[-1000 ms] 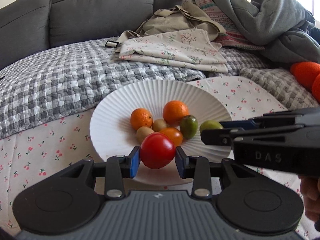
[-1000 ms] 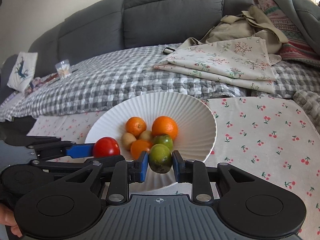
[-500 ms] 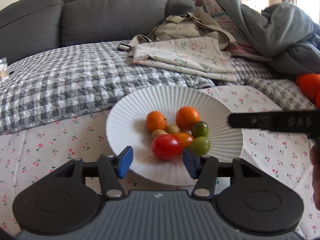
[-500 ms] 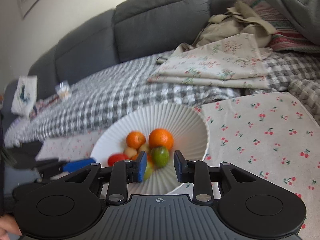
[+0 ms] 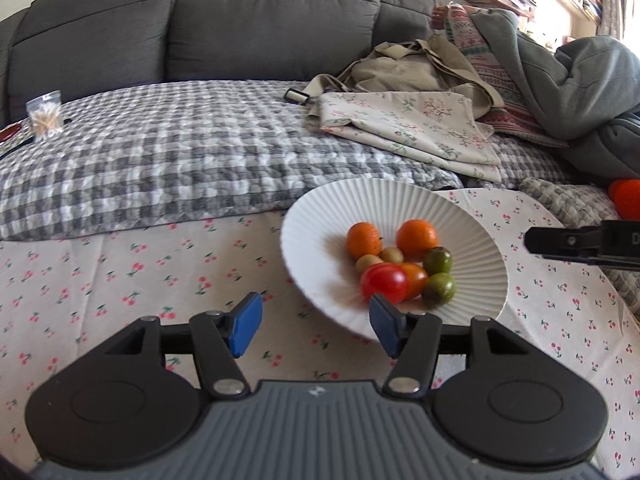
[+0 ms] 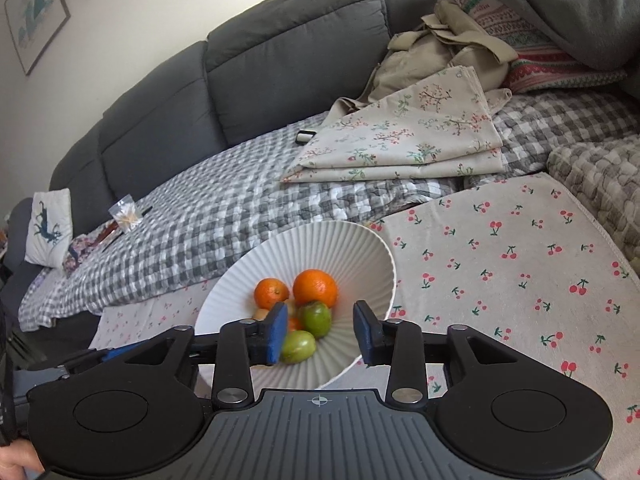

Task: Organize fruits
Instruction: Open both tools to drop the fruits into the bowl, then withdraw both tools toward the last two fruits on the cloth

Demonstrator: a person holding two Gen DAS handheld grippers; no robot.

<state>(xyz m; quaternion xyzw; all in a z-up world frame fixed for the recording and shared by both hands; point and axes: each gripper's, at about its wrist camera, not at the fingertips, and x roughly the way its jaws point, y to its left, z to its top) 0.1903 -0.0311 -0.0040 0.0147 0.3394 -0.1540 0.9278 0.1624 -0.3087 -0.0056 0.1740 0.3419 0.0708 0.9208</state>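
Observation:
A white ribbed bowl [image 5: 472, 216] sits on the cherry-print cloth and also shows in the right wrist view [image 6: 360, 252]. It holds two oranges [image 5: 416, 238], a red tomato [image 5: 384, 282], two green fruits [image 5: 439, 290], small kiwis and a small orange fruit. My left gripper [image 5: 316, 330] is open and empty, just before the bowl's near left rim. My right gripper [image 6: 320, 332] is open and empty over the bowl's near rim; a green fruit [image 6: 298, 346] lies just beyond its left finger. Its black tip [image 5: 560, 240] enters the left wrist view from the right.
A grey checked quilt [image 5: 180, 160] lies behind the cloth on a dark grey sofa [image 5: 240, 20]. Folded floral cloths [image 5: 408, 124], a beige bag and a grey blanket are piled at the back right. An orange object [image 5: 626, 198] sits at the right edge. A small clear packet [image 5: 44, 118] lies far left.
Both grippers opened and drew back from the bowl. The tomato left the left gripper and the green fruit left the right gripper; both now lie in the bowl.

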